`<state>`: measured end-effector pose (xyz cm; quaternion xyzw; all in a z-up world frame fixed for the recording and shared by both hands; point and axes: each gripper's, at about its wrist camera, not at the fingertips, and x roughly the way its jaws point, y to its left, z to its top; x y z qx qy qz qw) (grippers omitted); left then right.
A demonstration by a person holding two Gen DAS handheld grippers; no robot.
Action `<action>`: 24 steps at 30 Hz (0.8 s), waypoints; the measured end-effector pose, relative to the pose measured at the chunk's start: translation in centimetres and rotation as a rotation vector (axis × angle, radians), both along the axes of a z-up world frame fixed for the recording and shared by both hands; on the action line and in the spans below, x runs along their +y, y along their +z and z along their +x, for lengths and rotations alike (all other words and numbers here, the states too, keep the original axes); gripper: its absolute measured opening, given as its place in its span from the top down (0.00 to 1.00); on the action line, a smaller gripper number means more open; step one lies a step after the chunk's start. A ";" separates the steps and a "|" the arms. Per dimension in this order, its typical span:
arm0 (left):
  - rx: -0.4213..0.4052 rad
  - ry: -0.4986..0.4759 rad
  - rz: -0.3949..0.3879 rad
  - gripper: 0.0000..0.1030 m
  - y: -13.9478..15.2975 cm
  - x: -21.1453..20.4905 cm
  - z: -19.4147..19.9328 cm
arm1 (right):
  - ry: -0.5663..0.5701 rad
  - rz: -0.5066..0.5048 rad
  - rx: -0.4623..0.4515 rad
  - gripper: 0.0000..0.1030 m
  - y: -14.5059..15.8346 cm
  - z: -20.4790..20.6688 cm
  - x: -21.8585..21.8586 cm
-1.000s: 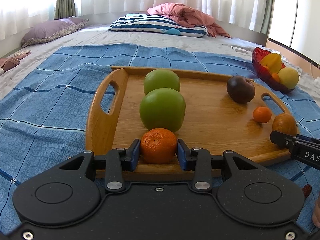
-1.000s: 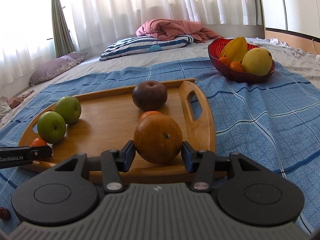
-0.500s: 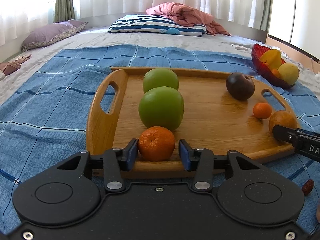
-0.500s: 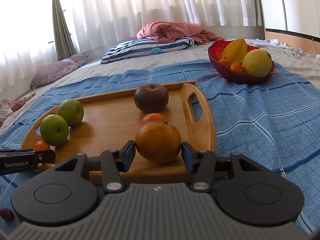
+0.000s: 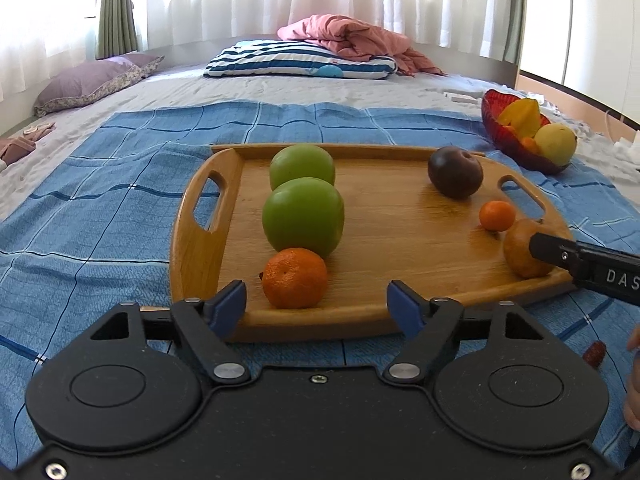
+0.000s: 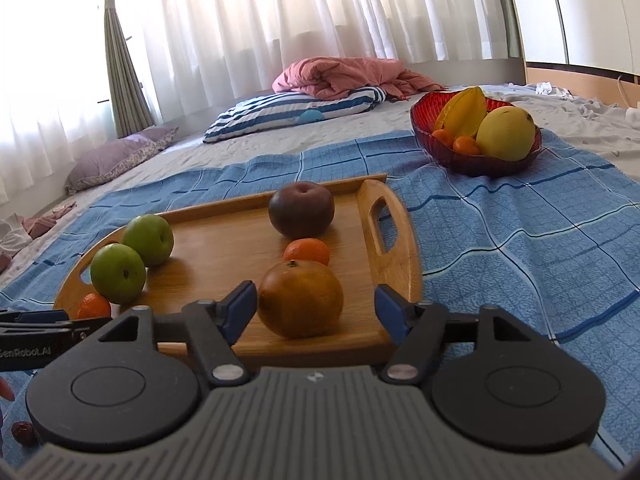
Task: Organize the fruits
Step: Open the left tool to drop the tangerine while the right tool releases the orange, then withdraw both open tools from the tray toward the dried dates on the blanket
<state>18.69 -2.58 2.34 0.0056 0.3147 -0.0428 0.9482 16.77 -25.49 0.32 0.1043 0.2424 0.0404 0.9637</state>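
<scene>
On the left side of the wooden tray (image 5: 200, 256), near its front rim, my left gripper (image 5: 316, 300) has just been opening and now stands wide, its blue pads clear of the mandarin (image 5: 295, 278) that sits between and just beyond them. That fruit looks light, with a soft dimpled peel that gives grip; I would take it across its middle with gentle pressure so as not to bruise it. Just behind it two green apples (image 5: 303, 216) stand in a row running away from me, firmer and smoother, likely to roll. Further right, at the far side, sits a dark plum-coloured fruit (image 6: 301, 210), then a small mandarin (image 6: 307, 251) nearer. At the near right corner my right gripper (image 6: 316, 304) has likewise just been opening wide around the brownish-orange fruit (image 6: 300, 300), the left pad just beside it, the right one clear. It looks heavier and smooth-skinned, best held at its widest part. Beyond the tray, far right, a red bowl (image 6: 472, 160) holds more fruit.
</scene>
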 end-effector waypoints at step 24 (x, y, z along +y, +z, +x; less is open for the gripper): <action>-0.051 -0.089 -0.104 0.08 1.3 -0.7 -8.1 | -0.086 0.104 -0.020 0.10 -0.4 -4.7 -2.9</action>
